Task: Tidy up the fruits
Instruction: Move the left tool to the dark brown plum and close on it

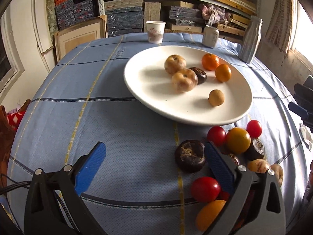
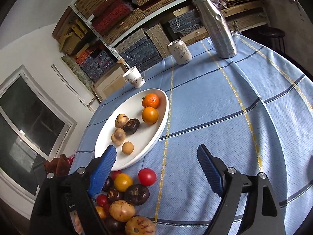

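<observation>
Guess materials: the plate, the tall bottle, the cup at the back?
Plate: likely glazed ceramic, though melamine is possible; smooth off-white, soft sheen.
Tall bottle: metal, probably stainless steel; silvery, finely speckled or dewy surface, a dent in its side.
Cup: looks like a disposable paper cup; thin rolled rim, matte white wall, red print.

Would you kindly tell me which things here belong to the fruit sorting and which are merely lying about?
Belongs to the job:
white plate
fruits on the plate
loose fruit pile

Just lying about:
paper cup
drink can
metal bottle
</observation>
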A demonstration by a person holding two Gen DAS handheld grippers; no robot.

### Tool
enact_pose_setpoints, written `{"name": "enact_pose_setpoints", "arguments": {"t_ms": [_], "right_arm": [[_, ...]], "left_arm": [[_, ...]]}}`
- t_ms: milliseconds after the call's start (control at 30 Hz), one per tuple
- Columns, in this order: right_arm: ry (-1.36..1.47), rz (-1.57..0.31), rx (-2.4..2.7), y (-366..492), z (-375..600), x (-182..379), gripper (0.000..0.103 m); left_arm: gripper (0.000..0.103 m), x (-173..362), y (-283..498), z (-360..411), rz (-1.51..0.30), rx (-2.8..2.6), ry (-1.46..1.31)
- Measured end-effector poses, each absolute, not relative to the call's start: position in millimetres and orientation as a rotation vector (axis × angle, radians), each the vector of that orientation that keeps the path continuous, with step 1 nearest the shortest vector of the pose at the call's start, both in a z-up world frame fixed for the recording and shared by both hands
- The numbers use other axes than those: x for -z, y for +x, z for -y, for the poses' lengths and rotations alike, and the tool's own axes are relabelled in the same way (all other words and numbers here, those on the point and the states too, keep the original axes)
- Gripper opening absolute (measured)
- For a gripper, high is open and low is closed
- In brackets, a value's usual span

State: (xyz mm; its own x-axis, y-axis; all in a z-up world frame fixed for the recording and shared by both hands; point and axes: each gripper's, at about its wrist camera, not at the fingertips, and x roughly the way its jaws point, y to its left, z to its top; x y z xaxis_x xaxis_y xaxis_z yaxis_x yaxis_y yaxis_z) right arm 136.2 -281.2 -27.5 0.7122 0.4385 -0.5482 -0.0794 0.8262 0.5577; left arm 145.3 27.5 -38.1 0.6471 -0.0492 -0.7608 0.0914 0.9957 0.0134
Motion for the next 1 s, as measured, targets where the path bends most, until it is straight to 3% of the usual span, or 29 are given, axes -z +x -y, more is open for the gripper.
{"name": "enact_pose_setpoints", "arguments": {"t_ms": [533,800,1000], "right_arm": [[0.526,-0.736,-0.312,136,278,28,0.086],[0.544,-0.729,-0.316,135,281,26,0.086],[0.535,-0.741,-0.323,135,278,27,0.086]], "left_arm": [[0.099,57,157,-12,-0.913,0.011,0.211],[0.099,46,158,-74,-0.932,-0.056,0.010],[0.099,51,156,-72,-0.965,-0.012,-0.015]]}}
